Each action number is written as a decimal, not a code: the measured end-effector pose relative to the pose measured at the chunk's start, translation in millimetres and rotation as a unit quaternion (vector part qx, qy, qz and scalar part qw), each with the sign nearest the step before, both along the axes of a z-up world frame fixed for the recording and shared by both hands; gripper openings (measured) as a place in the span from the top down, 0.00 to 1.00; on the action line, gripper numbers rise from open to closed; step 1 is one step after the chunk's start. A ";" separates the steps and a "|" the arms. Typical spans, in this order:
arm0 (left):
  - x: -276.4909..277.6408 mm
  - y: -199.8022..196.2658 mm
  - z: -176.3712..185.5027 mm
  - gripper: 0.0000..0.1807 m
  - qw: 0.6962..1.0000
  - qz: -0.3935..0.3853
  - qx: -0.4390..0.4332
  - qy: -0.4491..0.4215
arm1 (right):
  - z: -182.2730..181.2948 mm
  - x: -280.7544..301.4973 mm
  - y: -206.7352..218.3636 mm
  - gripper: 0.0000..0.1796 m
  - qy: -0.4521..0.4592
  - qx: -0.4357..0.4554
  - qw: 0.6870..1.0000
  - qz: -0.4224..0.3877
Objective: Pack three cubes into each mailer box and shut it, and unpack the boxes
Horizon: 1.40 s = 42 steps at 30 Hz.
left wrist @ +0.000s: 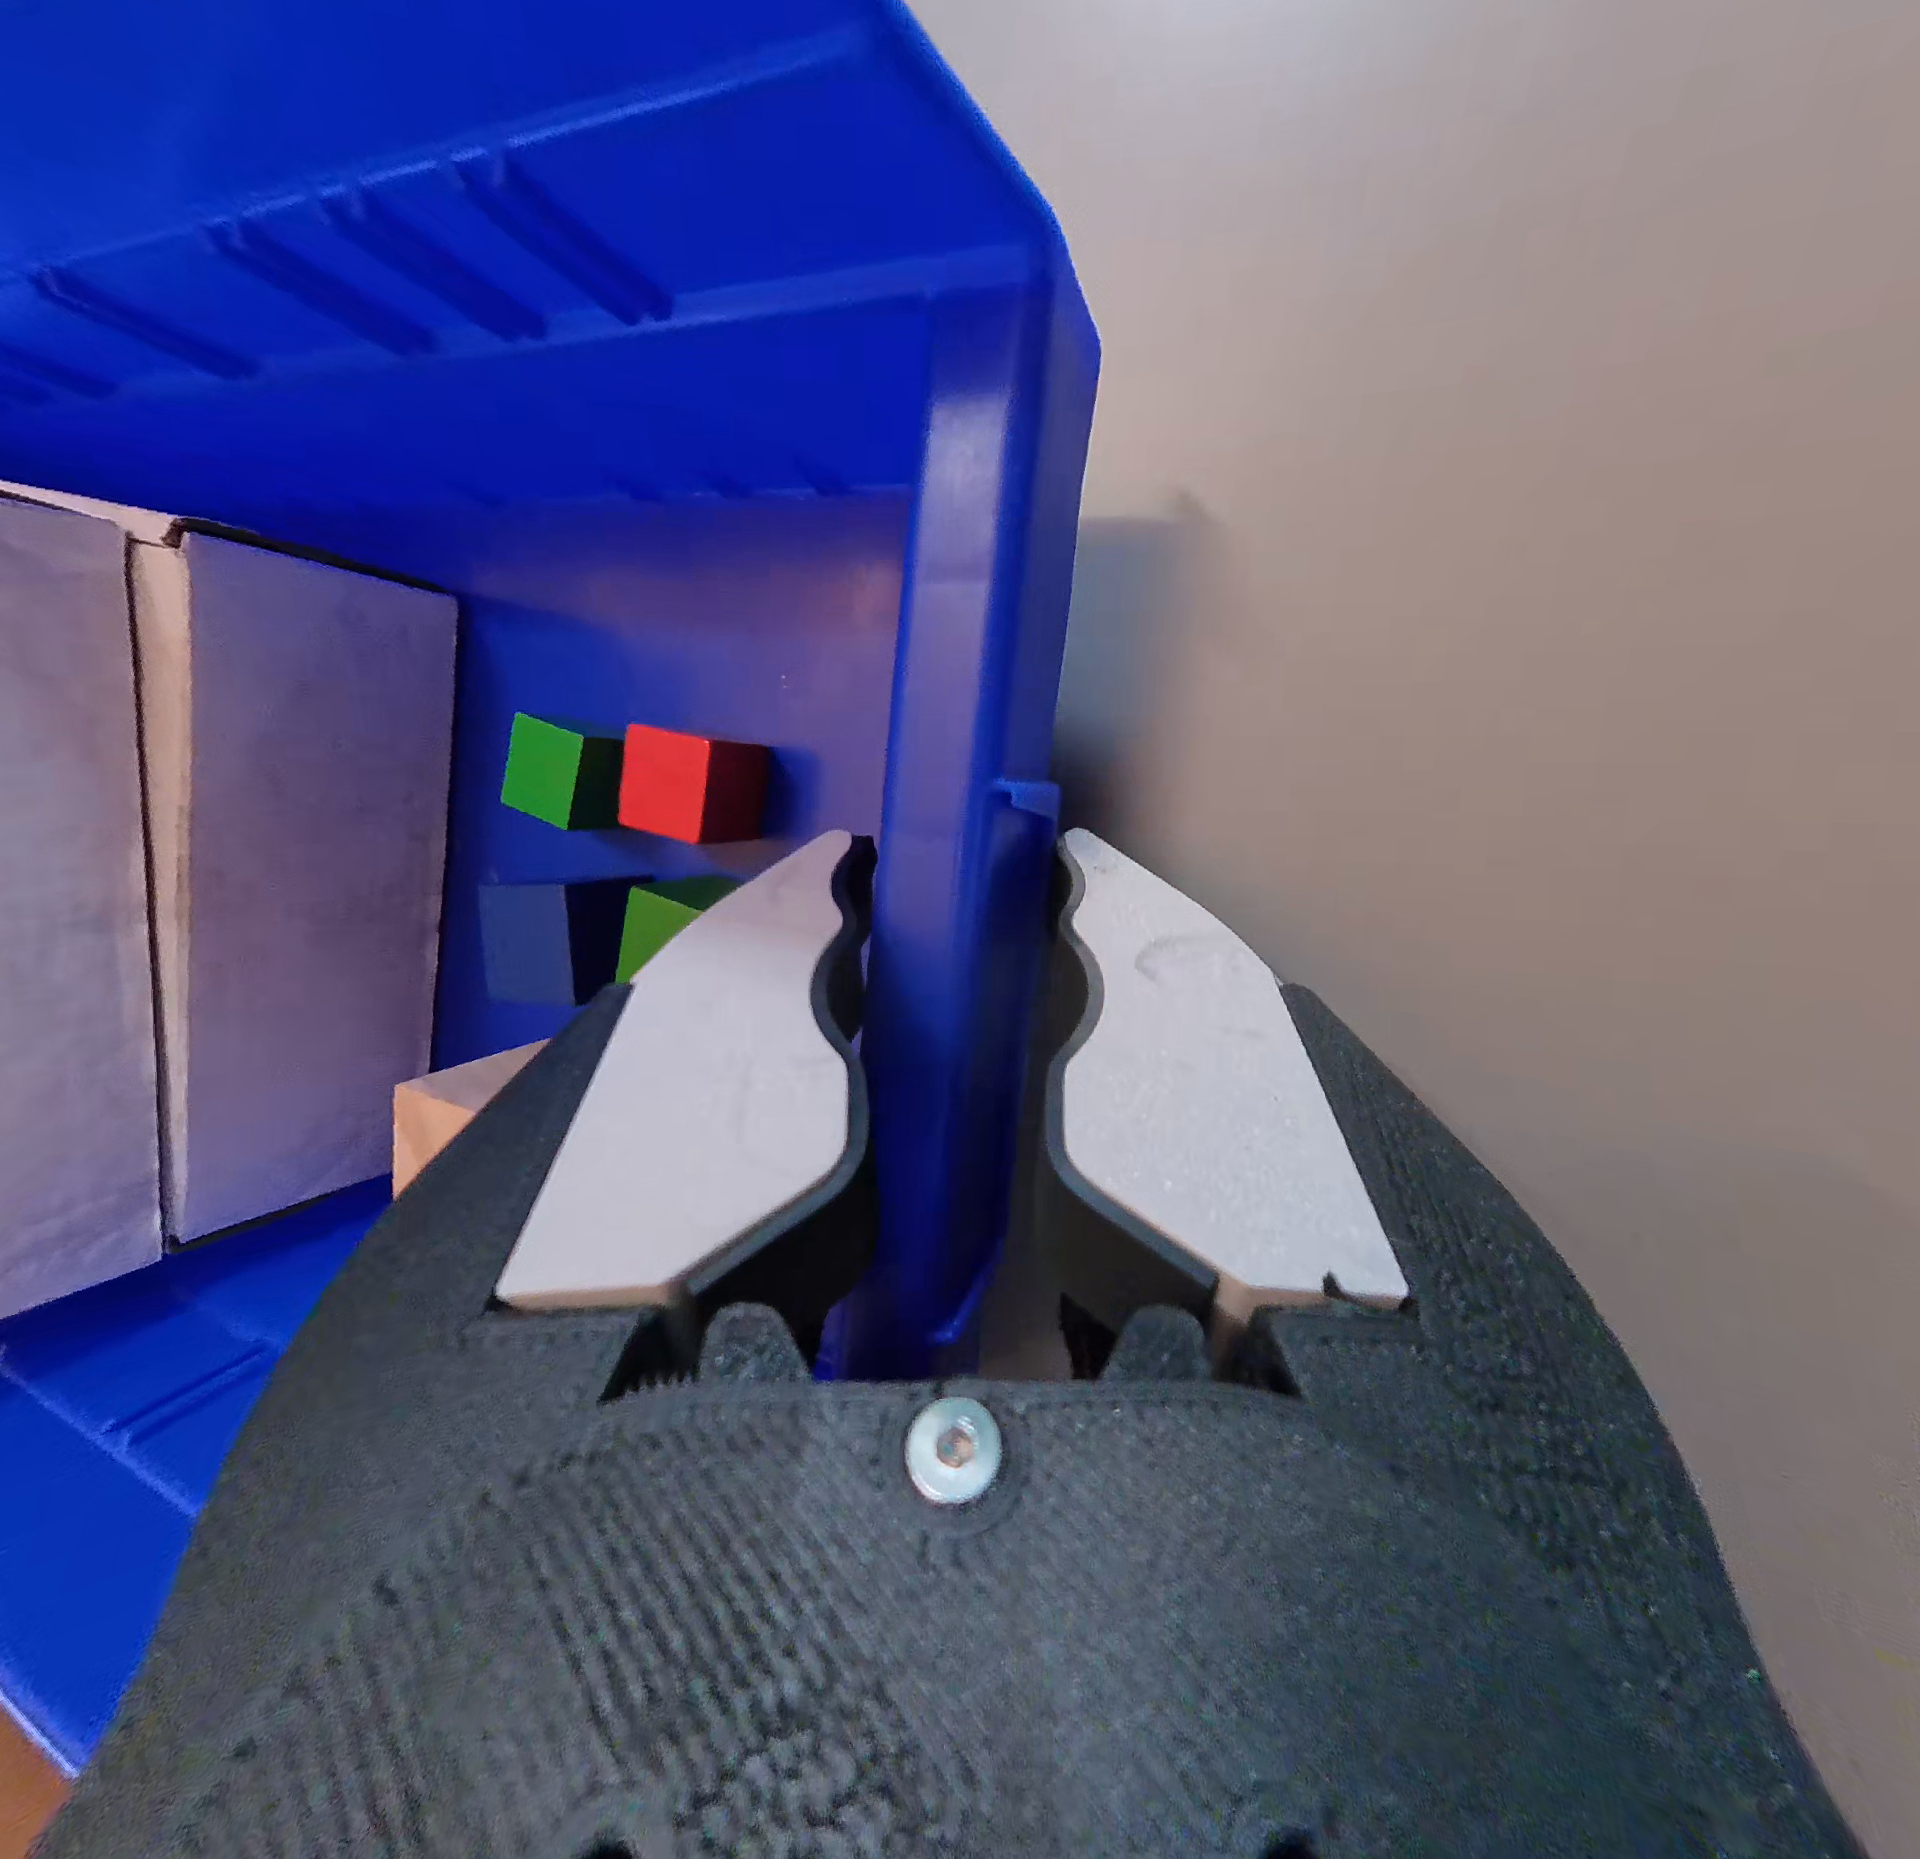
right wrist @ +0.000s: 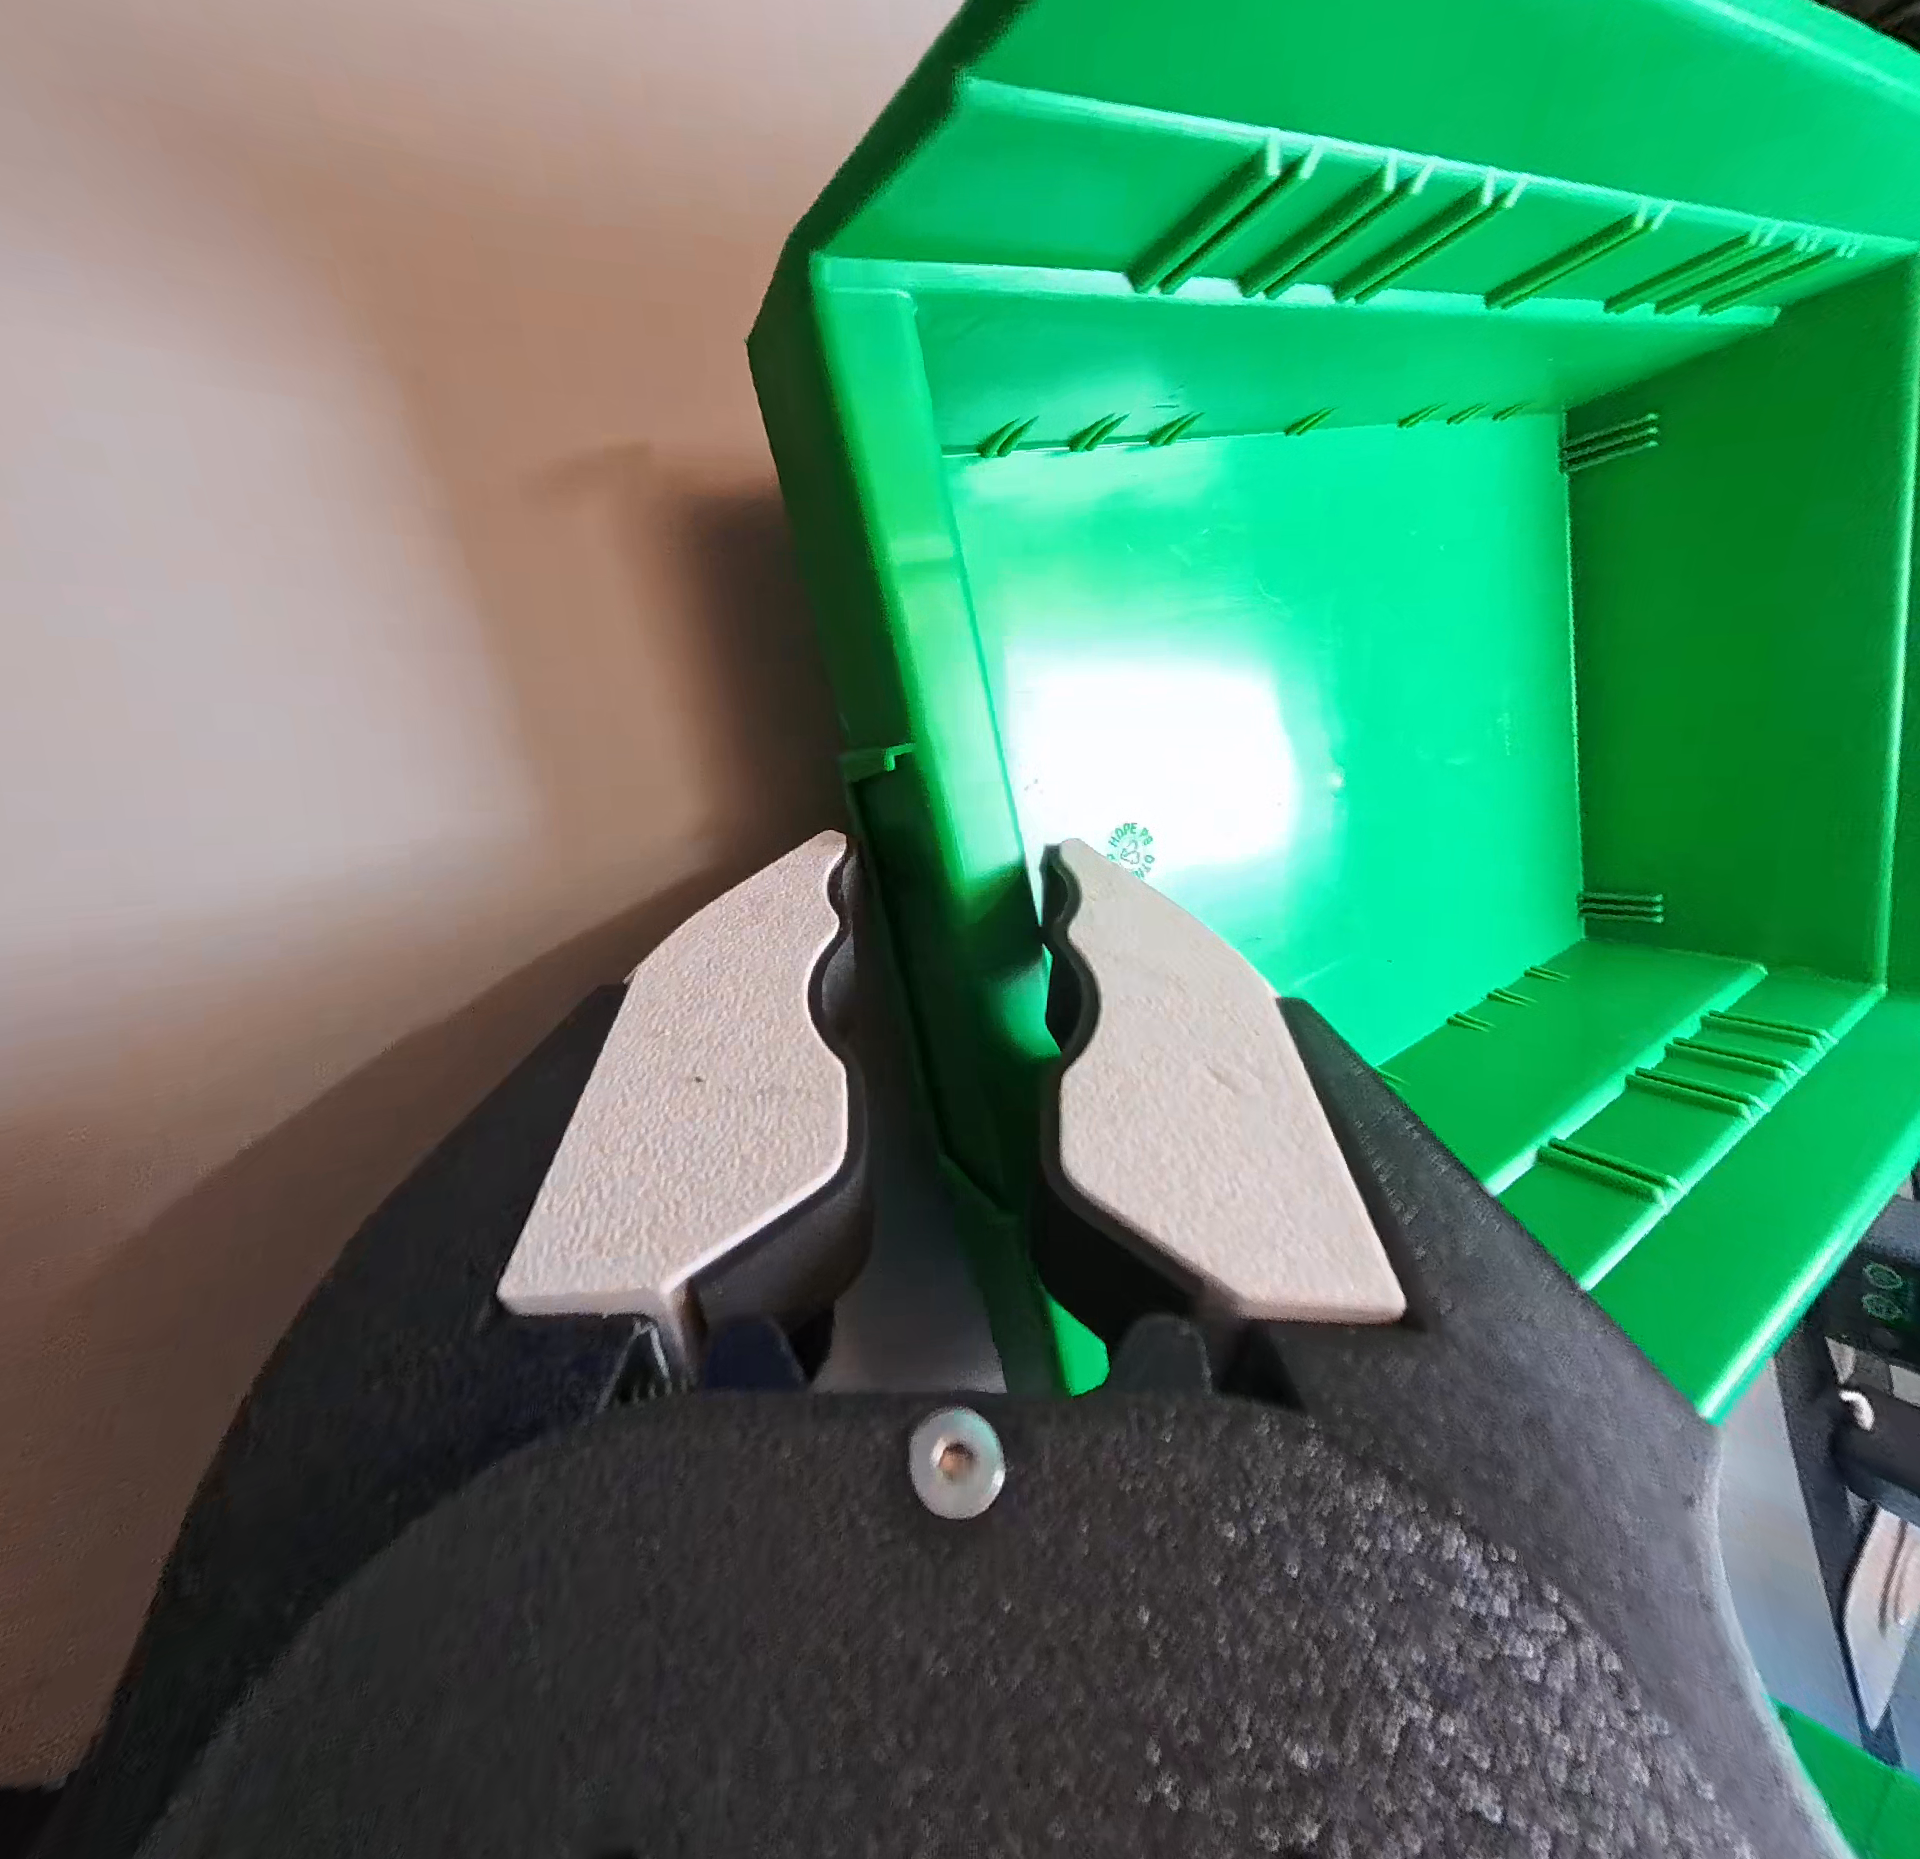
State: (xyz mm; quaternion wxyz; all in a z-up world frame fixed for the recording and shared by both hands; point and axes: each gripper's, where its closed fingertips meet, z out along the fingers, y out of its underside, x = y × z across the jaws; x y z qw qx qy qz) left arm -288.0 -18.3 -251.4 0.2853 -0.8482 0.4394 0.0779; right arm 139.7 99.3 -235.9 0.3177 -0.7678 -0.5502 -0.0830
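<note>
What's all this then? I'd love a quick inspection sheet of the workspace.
Surface: pale tabletop, bare where seen.
Job's things: blue bin holding mailer boxes, green cube, red cube, more cubes below; green bin holds nothing.
Clutter: dark items past the green bin, unclear.
Grippers: left gripper clamps the blue bin's wall; right gripper clamps the green bin's wall.
Cables: nothing seen.
Surroundings: nothing seen.

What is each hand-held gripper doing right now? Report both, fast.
Left hand-held gripper: shut on the blue bin wall.
Right hand-held gripper: shut on the green bin wall.
</note>
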 end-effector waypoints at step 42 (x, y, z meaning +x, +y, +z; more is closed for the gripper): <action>-150.7 151.9 67.7 0.56 0.972 0.081 0.123 0.185 | 34.6 -69.3 -73.0 0.75 0.362 0.046 0.929 0.058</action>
